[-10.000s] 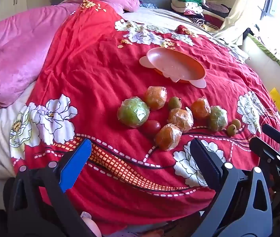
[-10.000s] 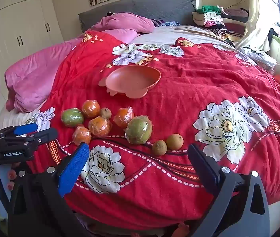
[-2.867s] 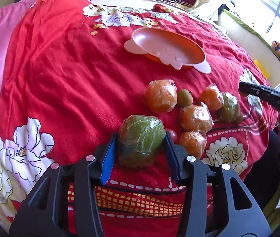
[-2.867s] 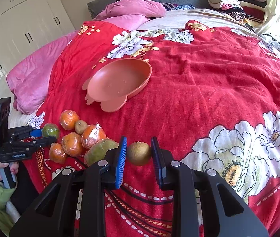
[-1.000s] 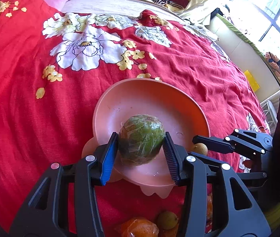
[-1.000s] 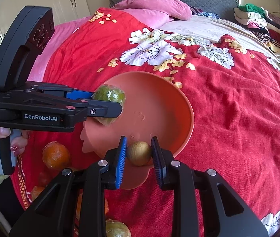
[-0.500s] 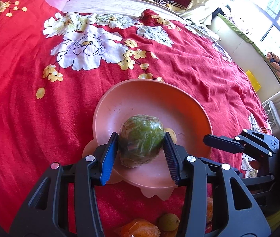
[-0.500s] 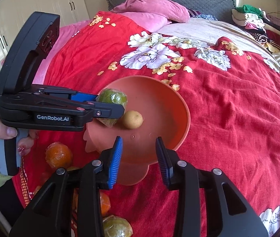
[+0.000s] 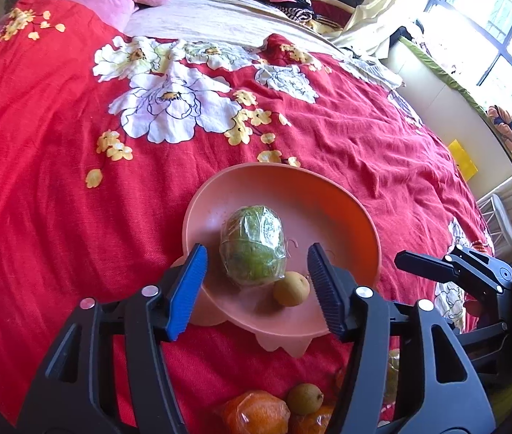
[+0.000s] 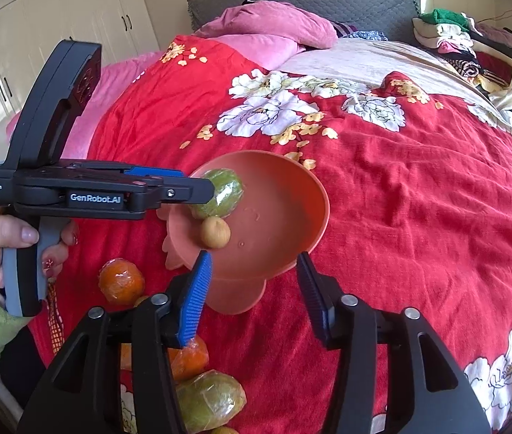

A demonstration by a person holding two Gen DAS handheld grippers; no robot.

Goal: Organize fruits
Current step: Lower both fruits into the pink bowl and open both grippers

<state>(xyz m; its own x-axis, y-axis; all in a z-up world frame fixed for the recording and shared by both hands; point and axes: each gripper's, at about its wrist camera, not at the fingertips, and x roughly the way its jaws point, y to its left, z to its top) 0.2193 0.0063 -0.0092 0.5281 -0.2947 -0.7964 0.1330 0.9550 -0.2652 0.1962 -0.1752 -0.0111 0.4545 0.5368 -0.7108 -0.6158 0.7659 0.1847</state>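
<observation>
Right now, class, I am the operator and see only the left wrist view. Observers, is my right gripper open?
Observer: Yes. The right gripper is open and empty at the near rim of the salmon-pink plastic bowl.
Operator: Any green fruit outside the bowl?
Observer: One plastic-wrapped green fruit lies on the red floral bedspread.
Operator: Who holds the left gripper?
Observer: A hand in a green sleeve.

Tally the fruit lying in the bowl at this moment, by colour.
green fruit: 1
brown fruit: 1
Total in the bowl: 2
</observation>
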